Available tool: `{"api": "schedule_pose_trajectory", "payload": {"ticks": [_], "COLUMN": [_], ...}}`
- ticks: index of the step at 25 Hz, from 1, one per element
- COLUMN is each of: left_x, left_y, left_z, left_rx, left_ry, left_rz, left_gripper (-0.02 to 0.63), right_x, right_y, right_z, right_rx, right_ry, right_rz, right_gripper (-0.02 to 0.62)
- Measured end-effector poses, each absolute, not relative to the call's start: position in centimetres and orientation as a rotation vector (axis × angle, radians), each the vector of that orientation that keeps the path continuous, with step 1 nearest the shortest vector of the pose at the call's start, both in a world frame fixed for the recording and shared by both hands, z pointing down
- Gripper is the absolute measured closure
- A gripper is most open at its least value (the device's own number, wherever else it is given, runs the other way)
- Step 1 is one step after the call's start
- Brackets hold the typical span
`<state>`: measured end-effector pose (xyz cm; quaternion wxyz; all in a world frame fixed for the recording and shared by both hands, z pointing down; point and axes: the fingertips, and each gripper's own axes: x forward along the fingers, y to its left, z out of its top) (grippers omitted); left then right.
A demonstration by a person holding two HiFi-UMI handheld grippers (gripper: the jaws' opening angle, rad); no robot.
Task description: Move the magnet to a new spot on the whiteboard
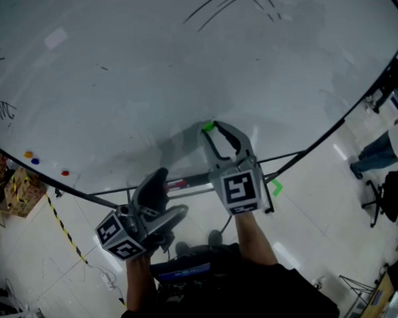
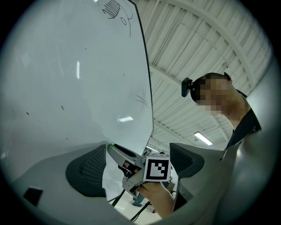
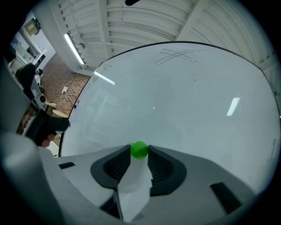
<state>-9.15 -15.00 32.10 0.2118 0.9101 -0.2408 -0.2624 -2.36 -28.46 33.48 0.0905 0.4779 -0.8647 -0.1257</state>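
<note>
A small green round magnet [image 3: 139, 150] sits pinched between the tips of my right gripper [image 3: 139, 151], close to the whiteboard [image 3: 175, 101]. In the head view the green magnet [image 1: 208, 127] shows at the tip of the right gripper [image 1: 211, 130], against the lower part of the whiteboard [image 1: 148, 78]. My left gripper [image 1: 162, 183] hangs lower and to the left, away from the board, open with nothing in it. In the left gripper view its jaws stand wide apart, and the right gripper [image 2: 115, 149] with its marker cube [image 2: 156, 169] shows between them.
Three more magnets, orange [image 1: 29, 155], blue [image 1: 35, 161] and red [image 1: 65, 172], sit near the board's lower left edge. Marker scribbles [image 1: 234, 3] mark its top and left. A board stand bar [image 1: 187, 182] runs below. Cardboard boxes [image 1: 17, 188] stand left, office chairs [image 1: 381, 202] right.
</note>
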Motion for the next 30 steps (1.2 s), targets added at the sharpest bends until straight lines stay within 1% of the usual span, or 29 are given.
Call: {"api": "schedule_pose_trajectory", "payload": {"ticks": [23, 30], "left_x": [-9.65, -9.58], "left_y": [-15.03, -14.83], "left_z": [32.56, 32.57], "left_rx": [2.517, 2.511], "left_ry": [-0.673, -0.670], "left_rz": [-0.733, -0.728], "left_gripper": [0.160, 0.160], "right_x": [-2.90, -2.91], "right_y": [-29.25, -29.28], "right_z": [34.08, 34.13], "right_rx": [1.540, 1.552], "right_ry": [-2.409, -2.345], "right_rz": [-0.505, -0.593], "right_gripper": [0.440, 0.439]}}
